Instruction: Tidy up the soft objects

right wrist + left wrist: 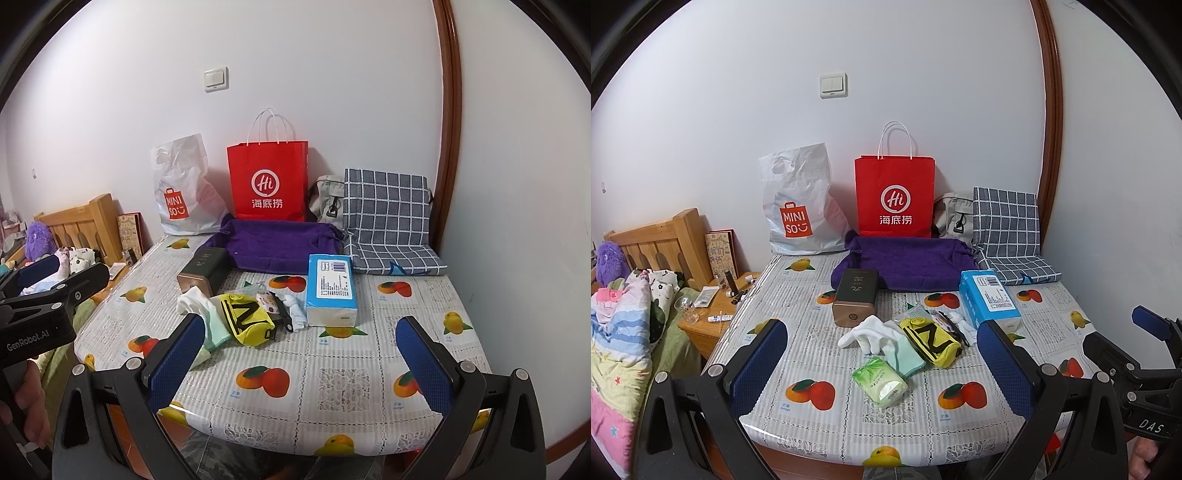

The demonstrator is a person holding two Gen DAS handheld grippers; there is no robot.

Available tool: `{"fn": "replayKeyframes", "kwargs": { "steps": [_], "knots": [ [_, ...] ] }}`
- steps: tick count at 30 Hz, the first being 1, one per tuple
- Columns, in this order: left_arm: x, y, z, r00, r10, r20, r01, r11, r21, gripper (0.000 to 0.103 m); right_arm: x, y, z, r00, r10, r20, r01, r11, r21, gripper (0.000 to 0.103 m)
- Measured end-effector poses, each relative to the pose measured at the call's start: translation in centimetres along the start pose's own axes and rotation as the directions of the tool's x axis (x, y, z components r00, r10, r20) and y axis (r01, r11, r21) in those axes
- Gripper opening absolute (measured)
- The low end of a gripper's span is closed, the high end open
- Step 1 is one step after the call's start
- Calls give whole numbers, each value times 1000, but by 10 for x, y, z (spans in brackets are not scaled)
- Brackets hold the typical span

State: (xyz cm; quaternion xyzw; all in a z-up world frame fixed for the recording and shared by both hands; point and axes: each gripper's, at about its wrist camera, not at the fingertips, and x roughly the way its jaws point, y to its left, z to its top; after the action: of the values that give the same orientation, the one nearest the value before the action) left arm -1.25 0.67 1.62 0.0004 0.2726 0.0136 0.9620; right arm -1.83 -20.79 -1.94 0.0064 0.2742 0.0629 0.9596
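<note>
Both claws are hovering over the near edge of the table (820, 417), fingers spread wide and holding nothing — the left claw (882, 373) is facing the pile squarely, the right claw (301, 365) is sitting just beside it to the right.

The soft things are lying bunched in the middle of the table: a white glove (866, 334) overlapping a folded mint cloth (905, 356), a yellow pouch (929, 341) touching both, a small white sock (295, 314) just beside the blue tissue pack (330, 290), and a green wet-wipe packet (881, 382) nearest the edge. Behind them a purple fabric bag (905, 264) is lying open-looking against the red paper bag (894, 195) — probably the destination, though that is a guess.

Risks, judging from this layout: because the glove, cloth and pouch are overlapping, a pinch on one is likely dragging its neighbours along. The glossy tablecloth may be letting the wipe packet slide off the near edge if nudged. The dark tin box (855, 297) is standing between pile and bag, so a low carry could be knocking it.
</note>
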Motion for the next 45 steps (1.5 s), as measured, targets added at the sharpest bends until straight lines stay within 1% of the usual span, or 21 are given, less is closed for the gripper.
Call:
{"fn": "replayKeyframes", "kwargs": {
  "steps": [16, 24, 28, 32, 37, 40, 45],
  "knots": [
    [0, -1, -1, 1000, 1, 1, -1, 1000, 1, 103, -4, 1, 0, 1000, 4, 10, -4, 1000, -2, 102],
    [-2, -2, 3, 1000, 4, 7, -4, 1000, 5, 103, -7, 4, 2, 1000, 14, 23, -14, 1000, -9, 102],
    [2, -1, 5, 1000, -2, -4, 2, 1000, -1, 103, -4, 3, -1, 1000, 20, 21, -19, 1000, -7, 102],
    [22, 9, 5, 999, -12, -47, 11, 1000, -28, 103, 6, 0, -5, 1000, 27, 2, -27, 1000, -1, 102],
    [60, 23, -10, 991, -10, -131, 2, 998, -60, 103, 31, -5, -14, 998, 35, -47, -35, 999, 13, 102],
    [86, 26, -23, 982, -8, -191, -6, 997, -73, 103, 50, -7, -22, 996, 39, -85, -38, 999, 21, 101],
    [126, 26, -49, 959, -40, -279, 17, 996, -86, 103, 81, -13, -34, 989, 41, -141, -37, 999, 34, 101]
  ]
}}
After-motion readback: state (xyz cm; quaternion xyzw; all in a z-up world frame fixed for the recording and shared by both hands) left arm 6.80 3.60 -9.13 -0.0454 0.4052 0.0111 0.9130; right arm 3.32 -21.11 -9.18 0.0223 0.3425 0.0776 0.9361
